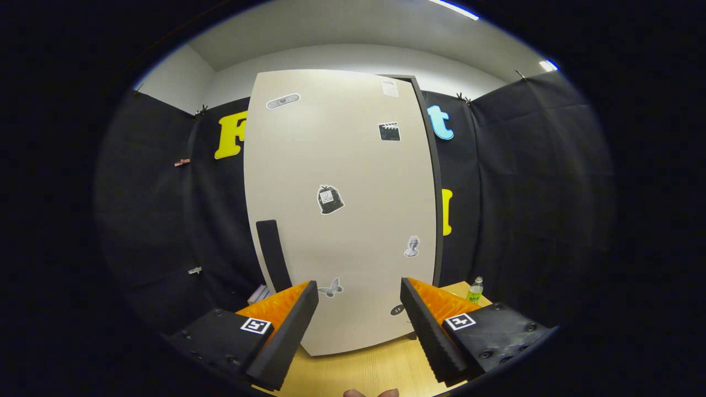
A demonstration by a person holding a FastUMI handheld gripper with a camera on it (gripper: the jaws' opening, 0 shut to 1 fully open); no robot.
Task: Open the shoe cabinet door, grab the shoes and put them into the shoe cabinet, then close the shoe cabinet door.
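A tall beige shoe cabinet (342,165) stands on the wooden table straight ahead of my fingers, its door shut and dotted with several small stickers. A dark vertical handle (273,253) sits low on the door's left side, just above and beyond my left fingertip. My gripper (359,300) is open, with nothing between its fingers, and the bottom of the door shows through the gap. It is a short way off the door, not touching it.
A wooden table (358,369) carries the cabinet. A small green bottle (475,290) stands right of the cabinet, beyond my right finger. Something pale lies low at the cabinet's left (258,294). Black cloth walls close in behind and on both sides.
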